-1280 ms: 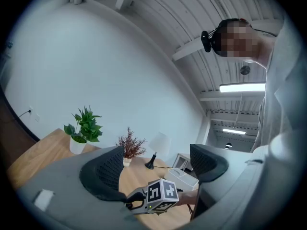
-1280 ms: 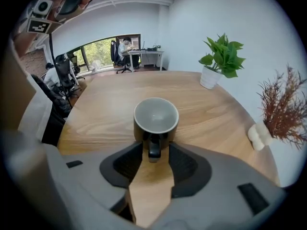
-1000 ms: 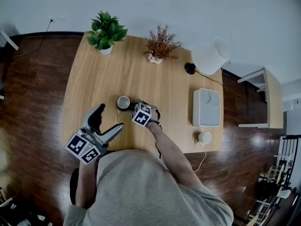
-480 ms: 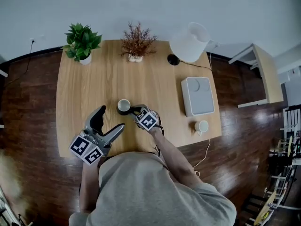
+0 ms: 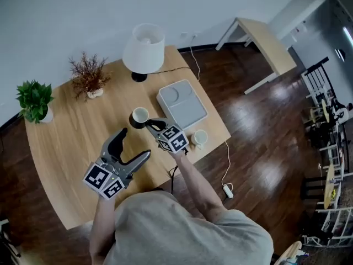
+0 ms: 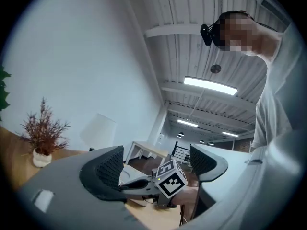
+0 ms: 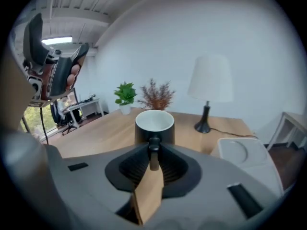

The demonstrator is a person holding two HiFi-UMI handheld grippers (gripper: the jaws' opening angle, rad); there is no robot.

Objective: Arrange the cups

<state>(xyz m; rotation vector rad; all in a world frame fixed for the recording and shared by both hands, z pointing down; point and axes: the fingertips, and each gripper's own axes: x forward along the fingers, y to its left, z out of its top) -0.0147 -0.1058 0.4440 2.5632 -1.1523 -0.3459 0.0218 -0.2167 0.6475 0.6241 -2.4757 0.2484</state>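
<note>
My right gripper (image 5: 150, 125) is shut on the handle of a black cup (image 5: 139, 116) with a white inside and holds it off the wooden table (image 5: 71, 142), just left of the white tray (image 5: 190, 112). In the right gripper view the cup (image 7: 154, 124) stands upright straight ahead, its handle (image 7: 153, 150) pinched between the pads. A white cup (image 5: 199, 138) sits near the table's right edge. My left gripper (image 5: 129, 149) hovers open and empty over the table's near side. In the left gripper view its jaws (image 6: 156, 161) frame the right gripper's marker cube (image 6: 170, 178).
A white lamp (image 5: 144, 48), a dried-twig pot (image 5: 88, 77) and a green plant (image 5: 34, 101) line the table's far side. A cable (image 5: 226, 164) hangs off the right edge down to the dark wood floor. A second table (image 5: 265, 37) stands farther off.
The whole head view has swung round. My right gripper has lifted the black cup and carried it towards the tray. The left gripper has moved along, still open.
</note>
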